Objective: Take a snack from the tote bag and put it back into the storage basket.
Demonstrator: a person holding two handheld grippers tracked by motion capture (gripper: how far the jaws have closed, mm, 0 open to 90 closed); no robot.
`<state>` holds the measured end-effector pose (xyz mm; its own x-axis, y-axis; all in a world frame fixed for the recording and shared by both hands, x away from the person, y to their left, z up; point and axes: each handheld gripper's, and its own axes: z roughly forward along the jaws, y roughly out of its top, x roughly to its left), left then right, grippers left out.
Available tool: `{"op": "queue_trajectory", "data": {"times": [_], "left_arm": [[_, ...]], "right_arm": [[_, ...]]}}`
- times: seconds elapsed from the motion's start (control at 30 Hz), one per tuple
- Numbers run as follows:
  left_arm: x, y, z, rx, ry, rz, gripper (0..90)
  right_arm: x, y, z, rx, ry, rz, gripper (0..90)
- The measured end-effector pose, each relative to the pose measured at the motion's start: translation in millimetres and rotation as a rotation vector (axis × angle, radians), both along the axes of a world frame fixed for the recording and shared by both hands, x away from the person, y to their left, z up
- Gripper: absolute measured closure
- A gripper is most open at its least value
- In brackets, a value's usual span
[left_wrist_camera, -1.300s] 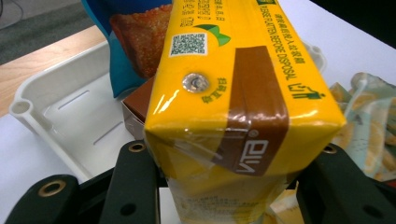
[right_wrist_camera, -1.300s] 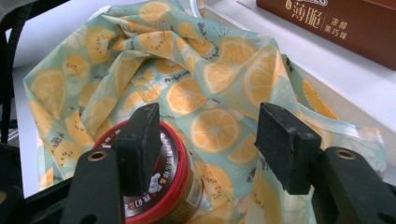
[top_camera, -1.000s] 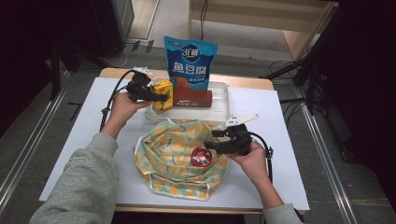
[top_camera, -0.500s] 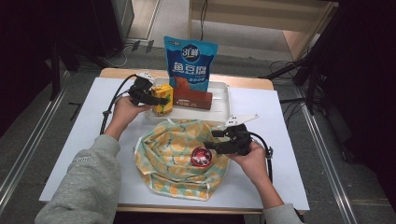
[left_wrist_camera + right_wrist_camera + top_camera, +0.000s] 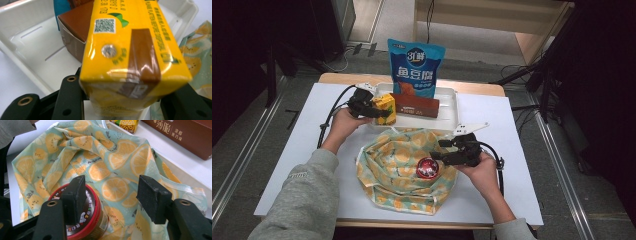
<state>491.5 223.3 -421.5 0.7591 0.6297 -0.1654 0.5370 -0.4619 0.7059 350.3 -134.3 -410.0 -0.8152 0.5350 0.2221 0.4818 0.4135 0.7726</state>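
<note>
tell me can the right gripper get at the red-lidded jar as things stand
Probably yes. The right gripper hangs right beside the red-lidded jar in the open fruit-print bag, jaws apart, one pad already over the lid; nothing lies between them.

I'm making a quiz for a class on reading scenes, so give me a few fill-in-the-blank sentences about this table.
1. The left gripper has a ____ drink carton between its jaws.
2. The brown box lies in the ____ tray.
3. The jar's red lid shows in the cloth bag printed with ____ slices.
4. The snack pouch standing behind the tray is ____.

Missing words: yellow; white; orange; blue
</note>
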Motion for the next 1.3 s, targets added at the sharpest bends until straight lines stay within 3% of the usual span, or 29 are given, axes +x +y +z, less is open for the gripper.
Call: {"op": "queue_trajectory", "data": {"times": [0.1, 0.4, 0.5, 0.8, 0.97, 1.3], "left_arm": [[-0.9, 1.7, -0.6, -0.028, 0.018, -0.013, 49.3], [-3.8, -1.8, -0.2, -0.006, 0.018, -0.054, 41.0], [-3.8, -0.1, 0.9, -0.018, 0.031, -0.049, 40.0], [-9.3, 4.7, 10.5, -0.007, 0.02, -0.034, 36.0], [-14.0, 8.0, 14.2, -0.01, 0.04, -0.033, 35.8], [-25.2, 18.3, 16.0, -0.004, 0.022, 0.007, 36.1]], "right_arm": [[0.5, 0.2, -0.5, 0.001, 0.001, 0.002, 41.0], [-0.6, 0.7, -0.7, -0.013, -0.003, 0.002, 41.3], [-0.6, 0.5, -0.6, -0.011, -0.005, 0.005, 41.2], [-0.9, 0.4, -0.1, -0.008, -0.004, 0.005, 40.9], [-0.6, -0.2, 0.1, -0.006, -0.003, 0.002, 40.7], [-0.4, -0.8, 0.6, -0.007, -0.003, -0.005, 40.6]]}}
